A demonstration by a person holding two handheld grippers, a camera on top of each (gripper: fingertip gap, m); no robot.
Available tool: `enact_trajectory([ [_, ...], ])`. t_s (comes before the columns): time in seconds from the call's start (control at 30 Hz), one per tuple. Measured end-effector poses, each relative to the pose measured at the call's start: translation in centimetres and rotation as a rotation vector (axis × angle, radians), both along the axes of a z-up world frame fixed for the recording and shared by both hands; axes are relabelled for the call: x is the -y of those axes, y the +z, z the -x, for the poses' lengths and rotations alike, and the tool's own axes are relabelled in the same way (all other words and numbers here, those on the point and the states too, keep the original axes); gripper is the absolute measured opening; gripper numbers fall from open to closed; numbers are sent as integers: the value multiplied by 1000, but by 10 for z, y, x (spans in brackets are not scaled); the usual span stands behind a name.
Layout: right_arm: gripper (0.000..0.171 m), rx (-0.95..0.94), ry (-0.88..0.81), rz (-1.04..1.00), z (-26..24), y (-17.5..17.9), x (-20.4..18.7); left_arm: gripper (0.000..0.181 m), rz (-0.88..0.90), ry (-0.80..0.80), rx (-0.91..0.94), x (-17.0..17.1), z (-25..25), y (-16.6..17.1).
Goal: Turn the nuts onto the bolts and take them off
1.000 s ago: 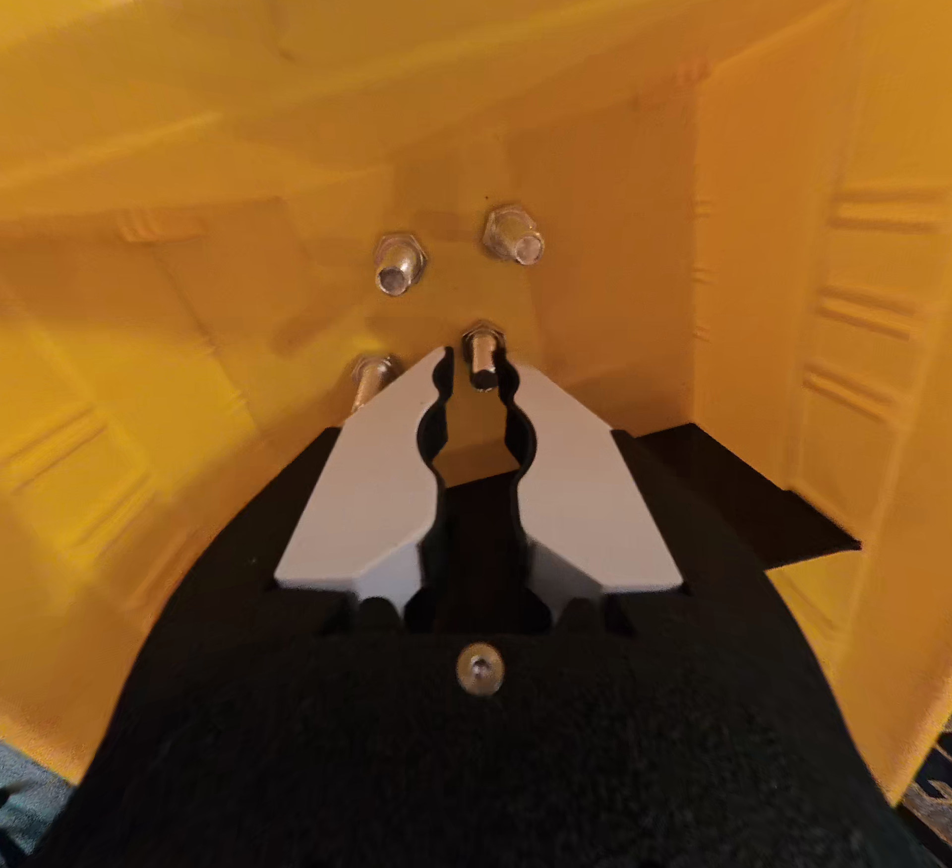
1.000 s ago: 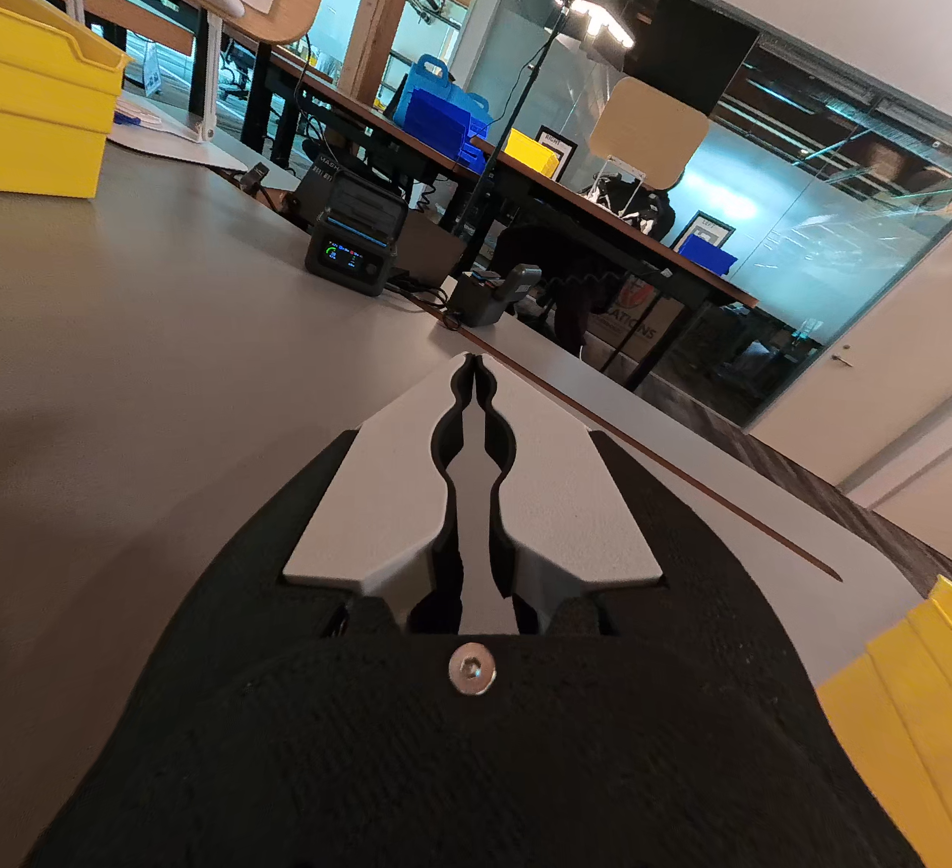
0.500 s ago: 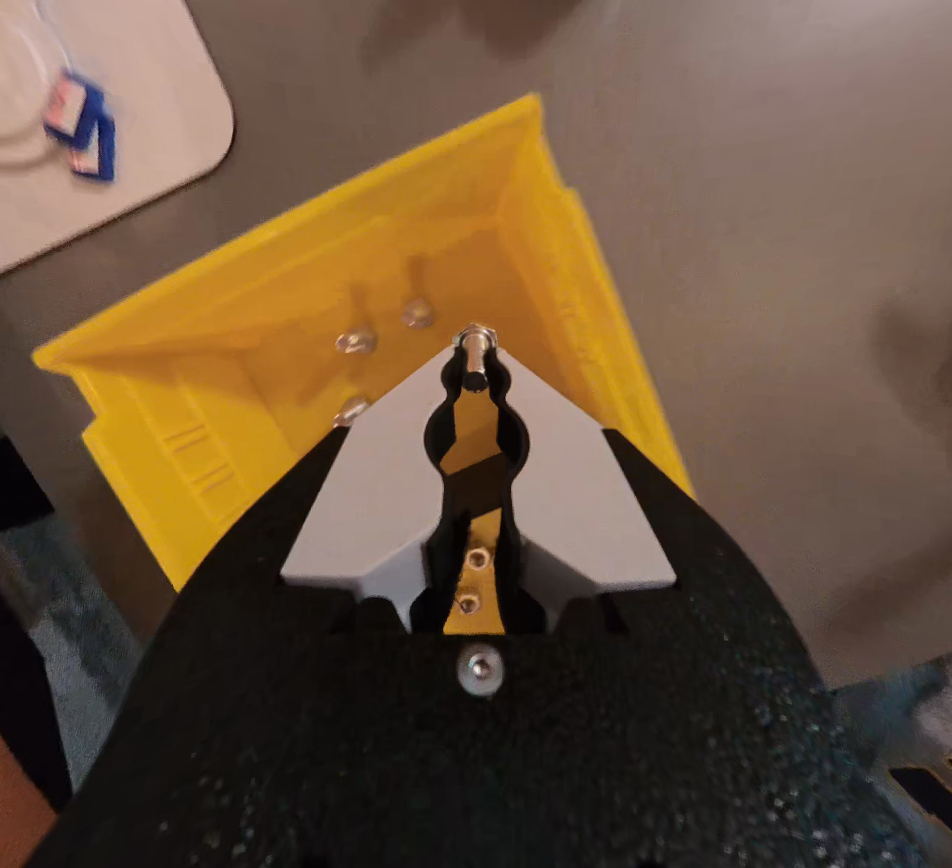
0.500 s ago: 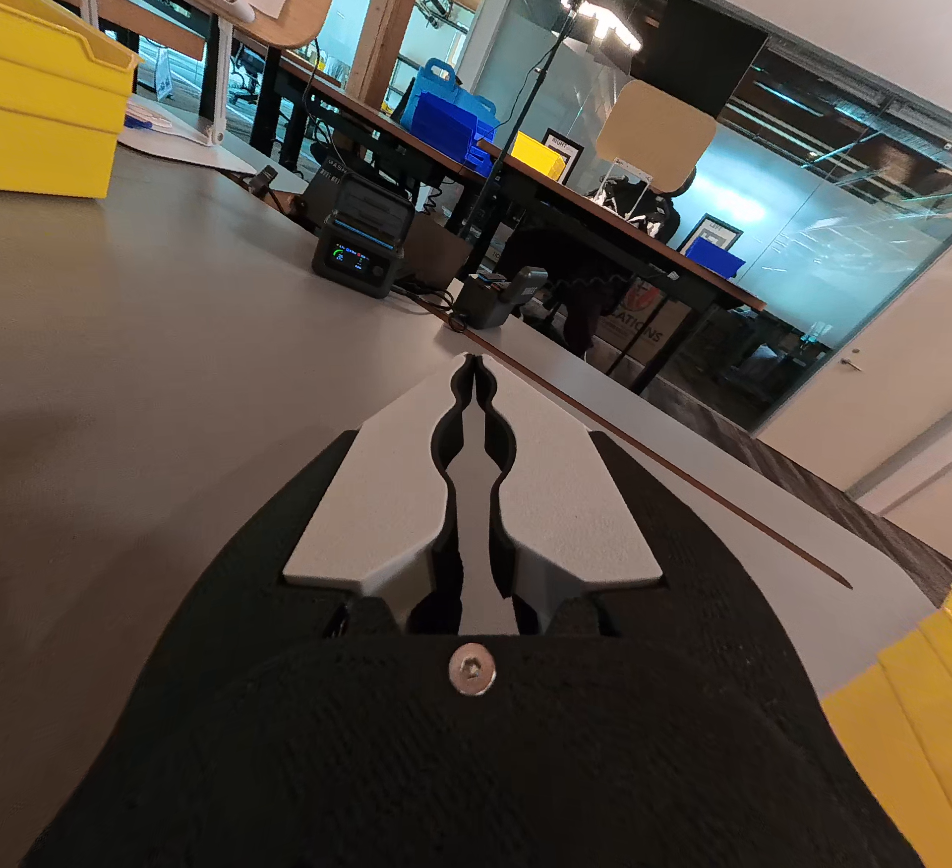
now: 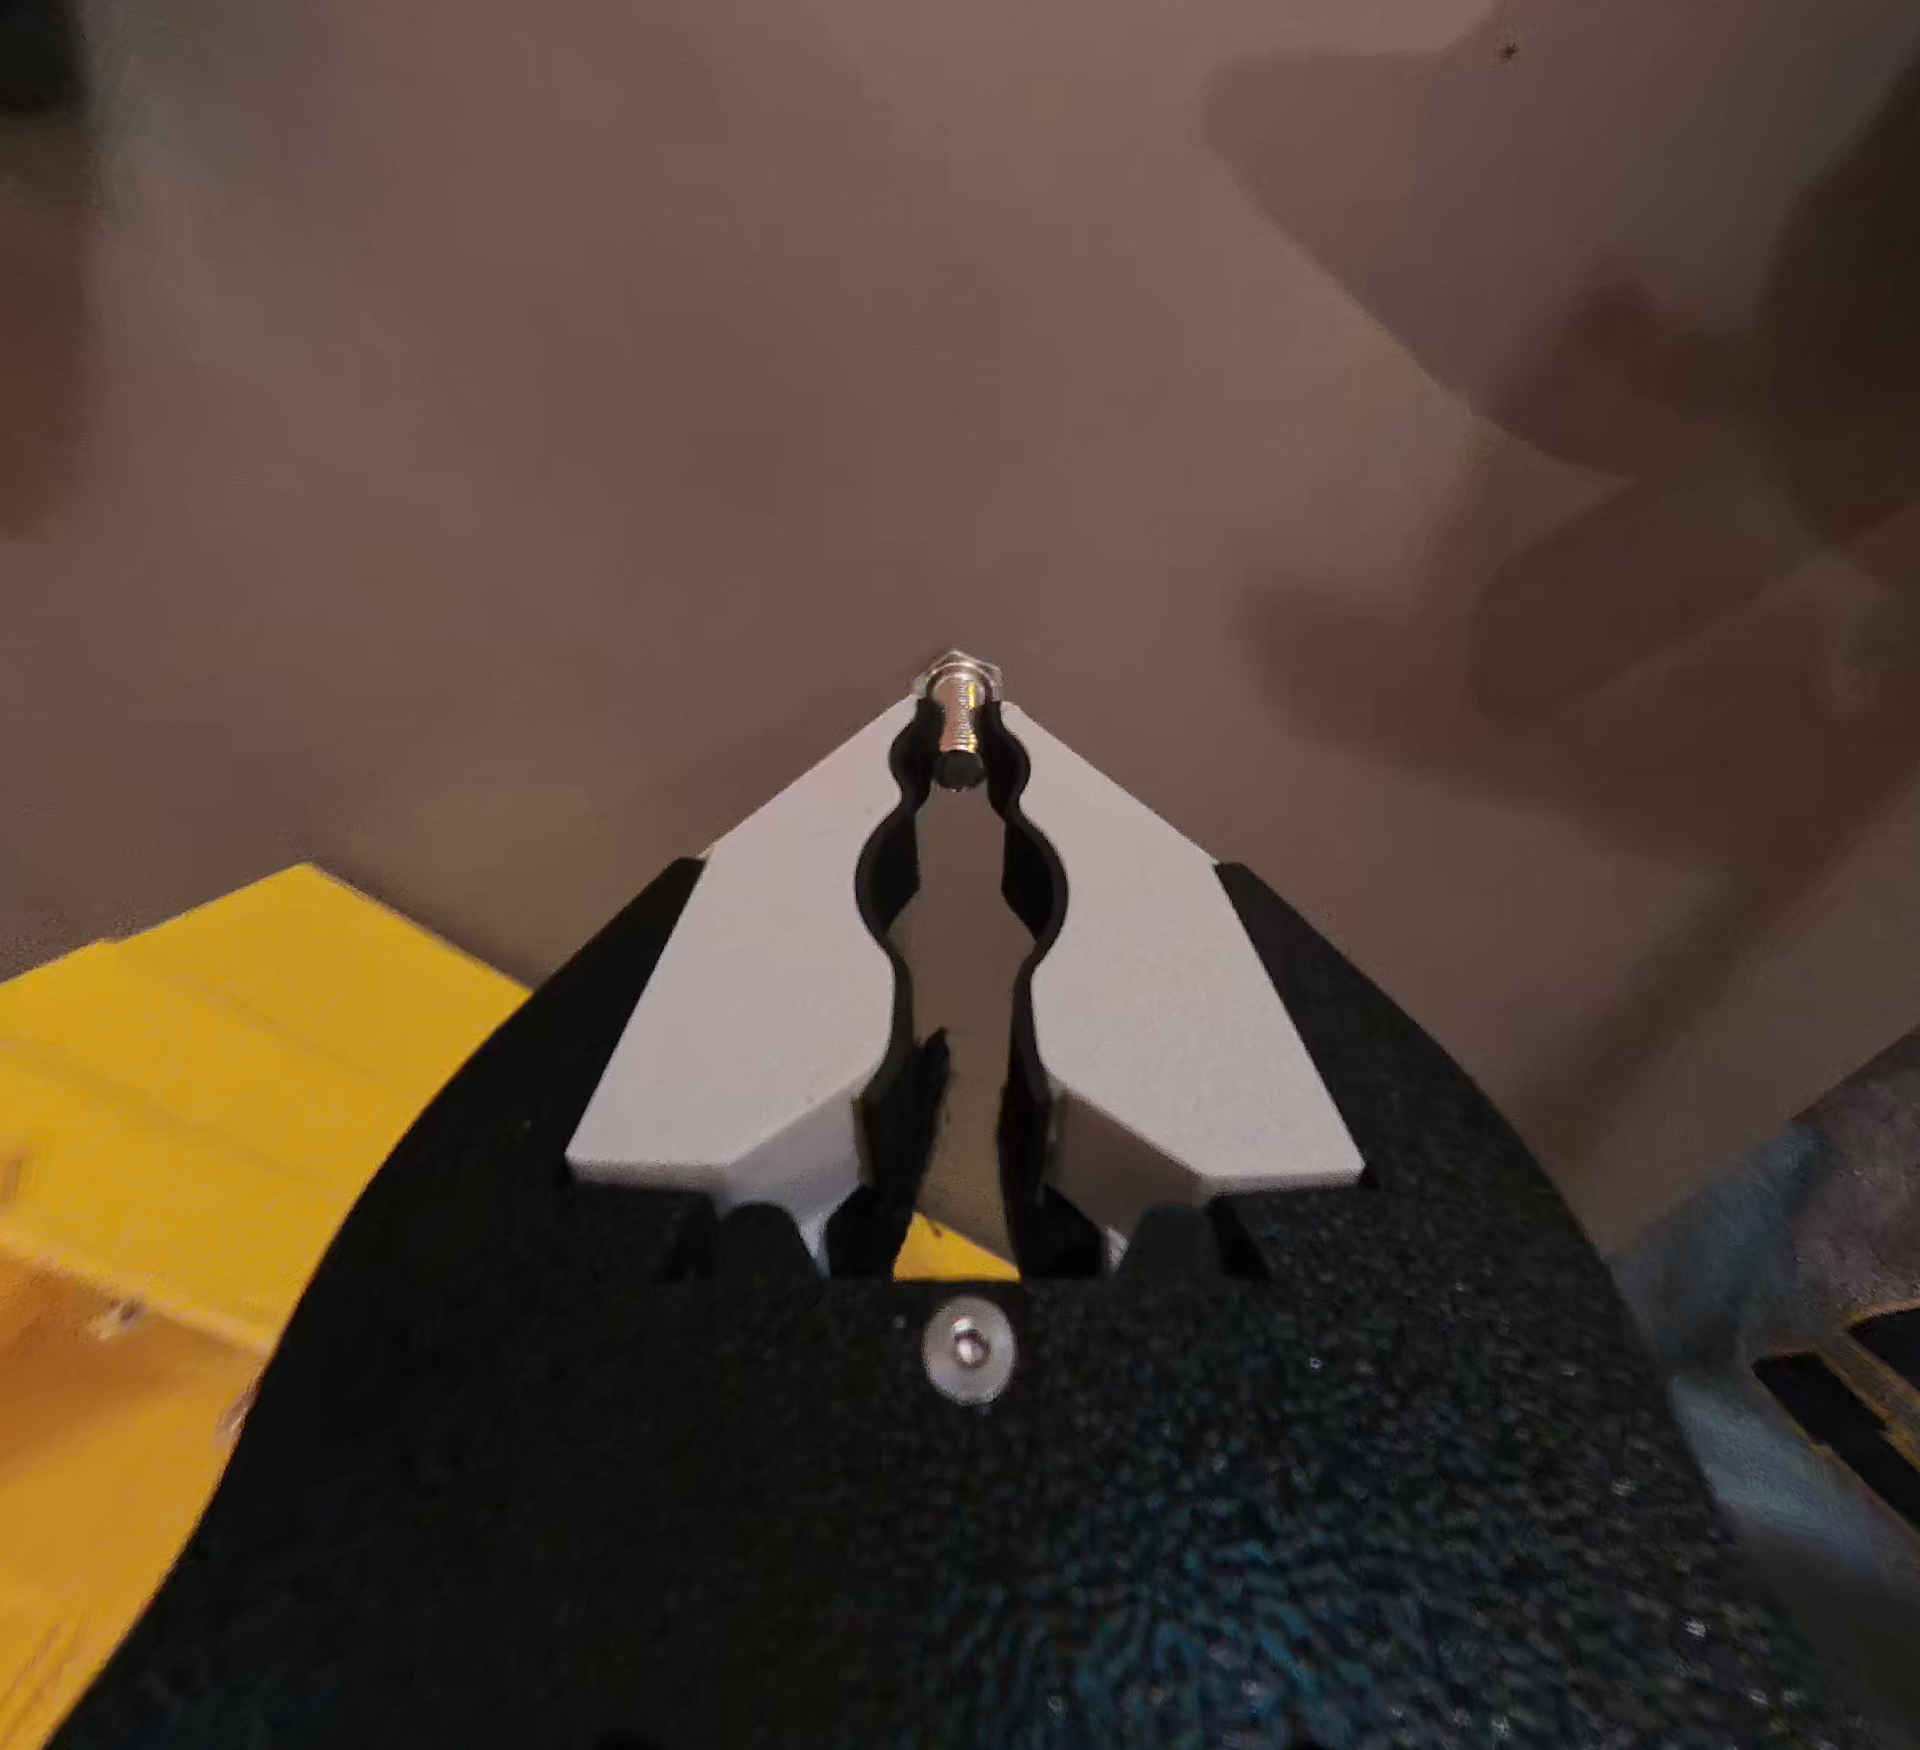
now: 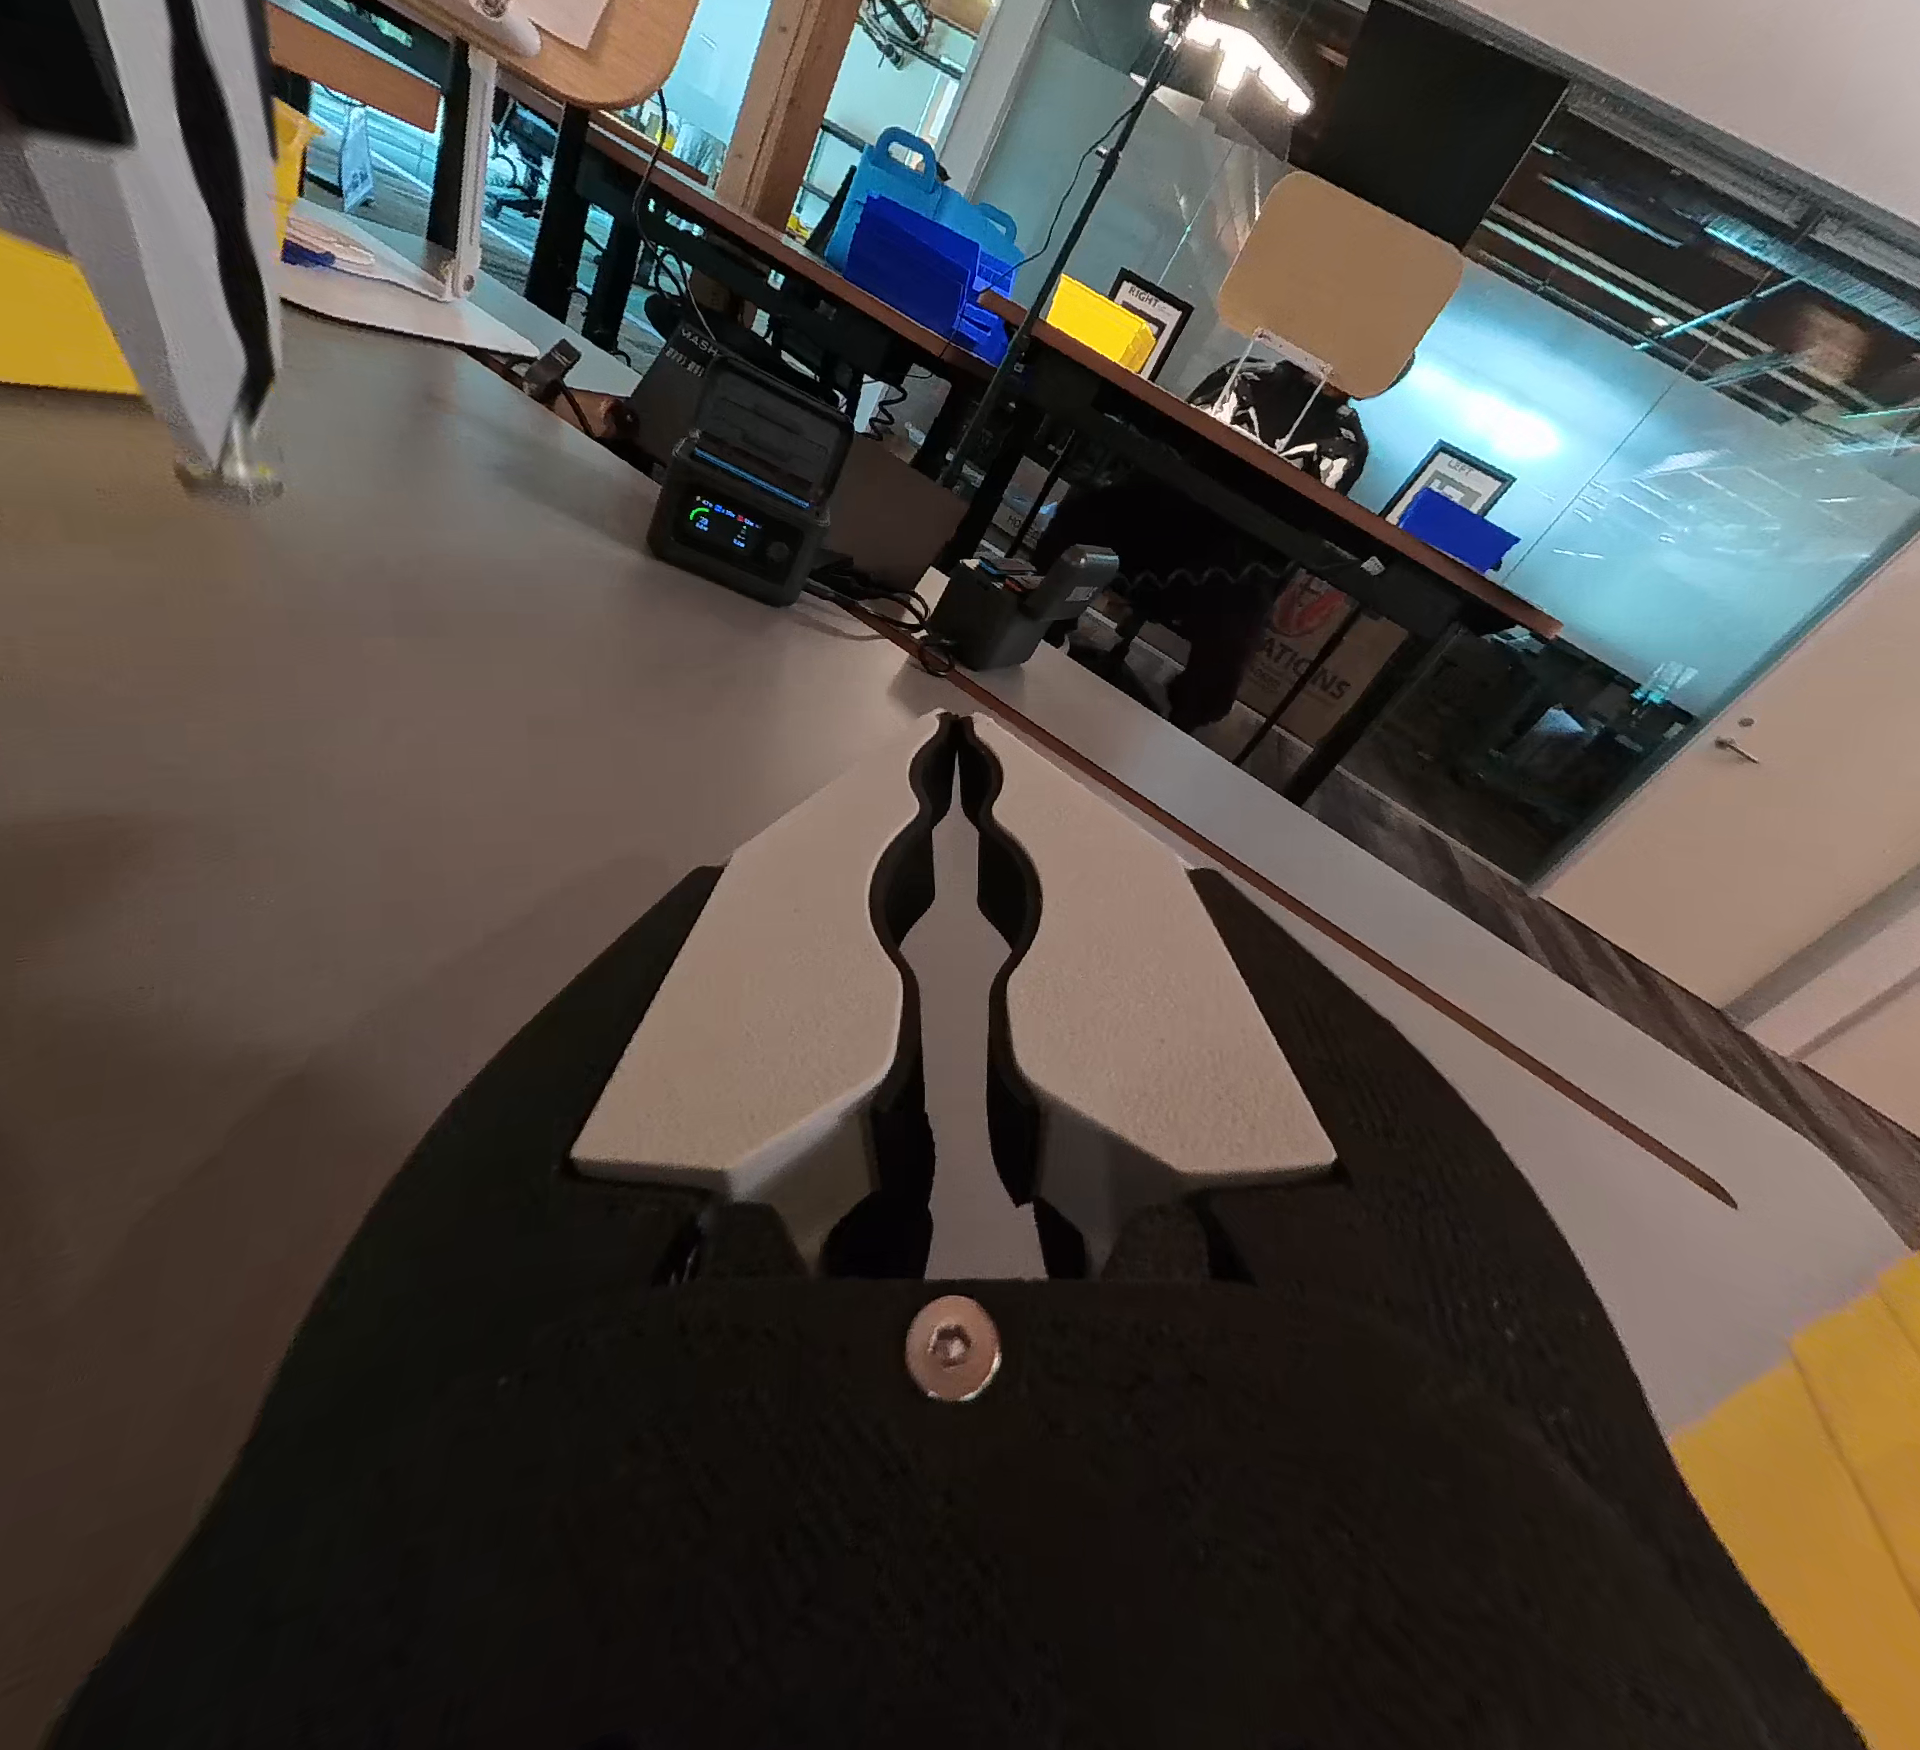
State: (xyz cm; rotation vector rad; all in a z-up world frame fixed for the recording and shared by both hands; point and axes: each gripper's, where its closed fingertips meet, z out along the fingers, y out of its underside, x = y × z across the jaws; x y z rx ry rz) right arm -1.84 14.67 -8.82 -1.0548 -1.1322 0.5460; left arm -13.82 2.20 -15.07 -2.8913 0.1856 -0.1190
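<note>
My left gripper is shut on a small silver bolt that carries a nut at its far end. It points down at the grey table. The right wrist view shows the same gripper at the top left, with the bolt standing at or just above the tabletop. My right gripper is shut and empty, low over the table and apart from the bolt. The yellow bin lies at the lower left, behind the left gripper.
A second yellow bin edge shows at the lower right of the right wrist view. A small dark device with a lit screen, another dark device and cables sit at the table's far edge. A sign stand stands at the back left. Spacing between my two grippers at the tips: around 20 cm.
My left gripper has lifted the bolt with its nut out of the yellow bin and carried it over the bare table. The right gripper has barely moved and stays shut.
</note>
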Motion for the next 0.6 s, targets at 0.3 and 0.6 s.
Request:
enact_trajectory([
  [0.3,0,8,15,-6,3,-1,4,7,103,-26,1,1,-14,-29],
  [0.6,0,13,22,-3,4,-2,5,7,83,20,34,0,-13,-35],
])
